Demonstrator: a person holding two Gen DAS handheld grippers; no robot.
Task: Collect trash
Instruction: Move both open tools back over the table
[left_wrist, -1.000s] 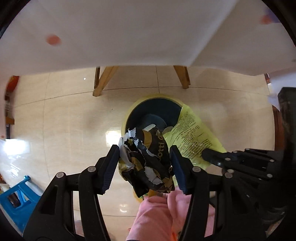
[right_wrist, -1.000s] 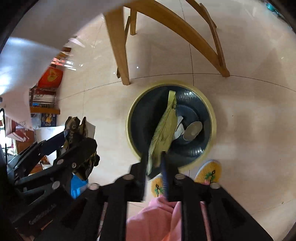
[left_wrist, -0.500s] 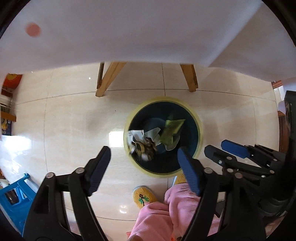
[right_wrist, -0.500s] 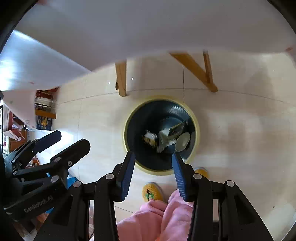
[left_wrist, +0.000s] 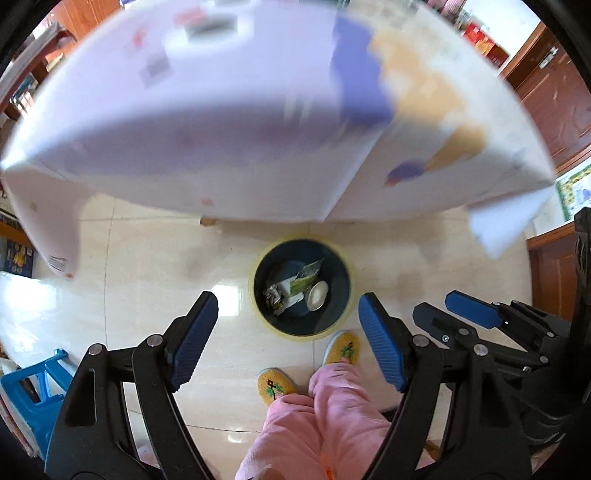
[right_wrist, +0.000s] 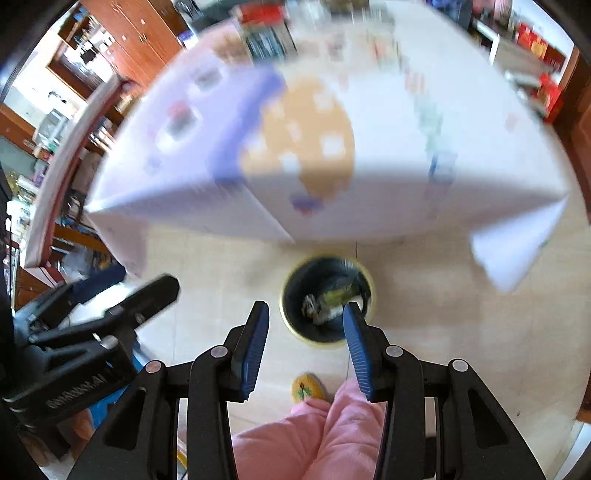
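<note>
On the tiled floor far below stands a dark trash bin with a yellow rim (left_wrist: 258, 317) (right_wrist: 291, 326). Inside lie a crumpled black-and-gold wrapper (left_wrist: 273, 295), a yellow-green wrapper (left_wrist: 306, 277) (right_wrist: 338, 293) and a white round lid (left_wrist: 318, 295). My left gripper (left_wrist: 286, 297) hangs high above the bin, open wide with nothing between its blue pads. My right gripper (right_wrist: 306, 306) is open too and holds nothing. Each gripper shows in the other's view: the right gripper (left_wrist: 432, 302) at right, the left gripper (right_wrist: 146, 280) blurred at left.
A table under a white cloth (left_wrist: 221, 129) (right_wrist: 369, 166) with blurred items on it fills the upper view, its edge just beyond the bin. A person's pink trouser legs (left_wrist: 314, 424) and yellow slippers (left_wrist: 343, 349) stand beside the bin. A blue stool (left_wrist: 33, 380) is at the lower left, wooden cabinets (left_wrist: 546, 92) at right.
Both grippers let go: the crumpled wrapper and the yellow-green wrapper dropped into the bin. Both jaws widened, and both hands rose well above the table top.
</note>
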